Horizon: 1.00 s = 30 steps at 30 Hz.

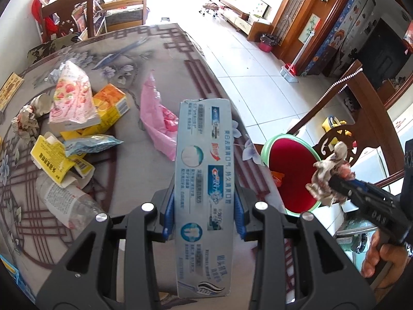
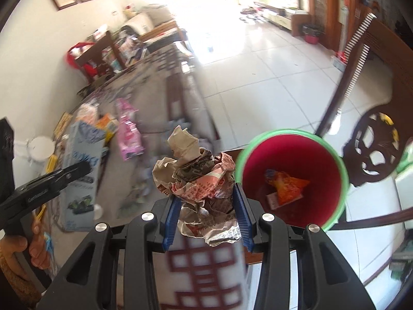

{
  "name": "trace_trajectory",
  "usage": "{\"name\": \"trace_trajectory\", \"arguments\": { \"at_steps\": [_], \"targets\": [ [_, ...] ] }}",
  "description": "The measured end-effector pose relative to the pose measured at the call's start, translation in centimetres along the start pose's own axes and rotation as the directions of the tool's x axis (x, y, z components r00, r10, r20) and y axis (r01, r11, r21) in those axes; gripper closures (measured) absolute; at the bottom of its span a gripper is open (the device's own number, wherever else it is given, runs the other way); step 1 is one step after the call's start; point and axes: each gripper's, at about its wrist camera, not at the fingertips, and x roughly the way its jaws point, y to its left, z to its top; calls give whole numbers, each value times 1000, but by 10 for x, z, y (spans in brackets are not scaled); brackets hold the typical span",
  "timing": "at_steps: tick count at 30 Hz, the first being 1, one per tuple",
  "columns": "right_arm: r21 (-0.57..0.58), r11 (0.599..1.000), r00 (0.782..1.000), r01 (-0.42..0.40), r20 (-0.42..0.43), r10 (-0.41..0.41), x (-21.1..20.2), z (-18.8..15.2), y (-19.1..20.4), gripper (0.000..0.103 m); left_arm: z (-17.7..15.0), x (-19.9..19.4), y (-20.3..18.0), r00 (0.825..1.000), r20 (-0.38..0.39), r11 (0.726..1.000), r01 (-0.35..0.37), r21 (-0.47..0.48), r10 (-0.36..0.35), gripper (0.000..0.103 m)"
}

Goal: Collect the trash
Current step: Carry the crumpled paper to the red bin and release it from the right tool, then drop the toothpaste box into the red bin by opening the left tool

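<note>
Tongs first: my left gripper [image 1: 204, 204] is pinching a long toothpaste box [image 1: 202, 180] between its blue pads, the box running lengthwise out past the fingertips over the table [image 1: 165, 51]. My right gripper [image 2: 208, 206] is clamped on a crumpled paper wad [image 2: 198, 180], which bulges up above the pads. In the left view that wad [image 1: 329, 178] hangs just over the near rim of the red bin [image 1: 291, 170] with its green lip, which stands beside the table edge; an orange wrapper [image 2: 286, 184] lies inside it. Farther left on the table I see a pink bag [image 1: 160, 118], a strawberry-print packet [image 1: 73, 100], a yellow carton [image 1: 51, 160] and a flattened clear bottle [image 1: 64, 204].
</note>
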Motion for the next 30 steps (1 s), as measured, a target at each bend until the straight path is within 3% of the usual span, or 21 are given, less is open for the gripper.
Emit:
{"name": "trace_trajectory", "arguments": {
  "at_steps": [7, 21, 24, 25, 26, 30],
  "targets": [
    [66, 994, 996, 85, 4, -85, -2, 6, -47, 64, 8, 15, -28, 1000, -20, 999, 15, 47, -14, 68],
    [97, 992, 996, 84, -12, -83, 8, 19, -79, 63, 18, 42, -66, 998, -63, 994, 21, 106, -15, 68],
    [113, 988, 995, 104, -6, -104, 10, 21, -85, 48, 19, 47, -70, 997, -74, 994, 16, 108, -8, 68],
    [133, 985, 994, 107, -1, -108, 10, 22, -90, 36, 20, 49, -72, 997, -75, 994, 17, 111, -9, 68],
    [151, 983, 994, 105, 10, -108, 9, 22, -94, 32, 20, 50, -73, 997, -77, 993, 20, 114, -11, 68],
    [195, 974, 992, 114, 25, -121, 3, 20, -107, 31, 26, 63, -92, 995, -92, 985, 61, 159, -47, 68]
  ]
}}
